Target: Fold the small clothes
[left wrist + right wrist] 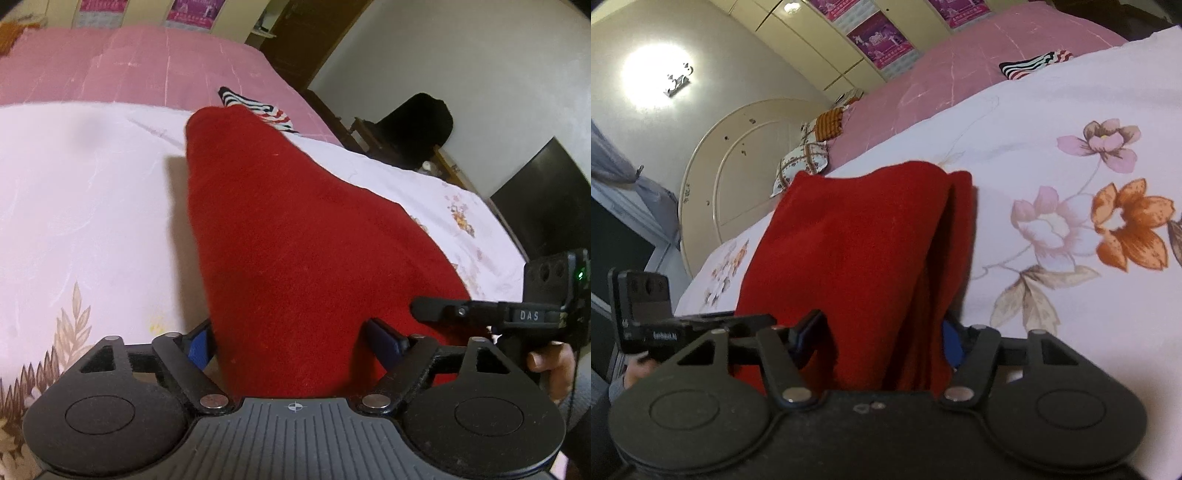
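Red cloth [295, 229] bunched between both pairs of jaws, grip uncertain. Left gripper [291, 339] tilted downward over the floral sheet [85, 206]; right gripper [882, 332] likewise, close alongside. Striped garment [255, 105] lying beyond.

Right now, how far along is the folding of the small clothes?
Done, apparently: a striped garment lies compact on the pink blanket. In hand: the red garment, already doubled over, sits between the fingers of the left hand-held gripper and the right hand-held gripper; a firm pinch cannot be confirmed. Left: finish this fold and set it down.
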A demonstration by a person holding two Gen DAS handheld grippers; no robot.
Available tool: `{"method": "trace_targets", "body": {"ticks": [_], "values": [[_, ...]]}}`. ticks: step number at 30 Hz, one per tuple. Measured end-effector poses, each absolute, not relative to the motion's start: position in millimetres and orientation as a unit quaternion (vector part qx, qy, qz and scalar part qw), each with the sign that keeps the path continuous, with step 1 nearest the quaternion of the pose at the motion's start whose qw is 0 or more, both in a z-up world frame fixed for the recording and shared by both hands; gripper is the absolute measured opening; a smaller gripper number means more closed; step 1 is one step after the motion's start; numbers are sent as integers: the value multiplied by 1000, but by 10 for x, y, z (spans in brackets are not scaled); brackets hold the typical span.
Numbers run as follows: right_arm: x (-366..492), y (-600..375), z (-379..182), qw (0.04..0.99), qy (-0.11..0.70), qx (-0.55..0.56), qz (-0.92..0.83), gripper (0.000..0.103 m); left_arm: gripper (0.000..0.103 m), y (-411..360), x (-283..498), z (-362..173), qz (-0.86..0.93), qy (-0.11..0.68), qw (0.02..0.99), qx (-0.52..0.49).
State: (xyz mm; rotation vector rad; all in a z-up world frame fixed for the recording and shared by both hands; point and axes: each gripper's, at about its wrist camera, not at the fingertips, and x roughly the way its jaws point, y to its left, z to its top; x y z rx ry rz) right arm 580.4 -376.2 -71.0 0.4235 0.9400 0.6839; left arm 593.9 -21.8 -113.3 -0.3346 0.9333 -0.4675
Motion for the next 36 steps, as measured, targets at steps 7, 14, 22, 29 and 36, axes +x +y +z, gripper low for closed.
{"method": "trace_targets", "body": {"ticks": [7,14,22,29,36], "values": [[5687,-3564,-628,853,410,143,290,52,68,-344,5939,-1077,-207,428,868,-143],[5542,-3529,-533,864,394,133,284,39,52,-399,5872,-902,-201,414,881,-113],[5368,-3603,-337,870,370,149,289,37,47,-352,5753,-683,-204,399,886,-117],[5185,-3602,-88,872,356,147,300,37,47,-200,5508,-426,-202,381,895,-119],[5006,-3191,141,868,343,137,331,37,47,216,5096,-166,-178,364,906,-120]]}}
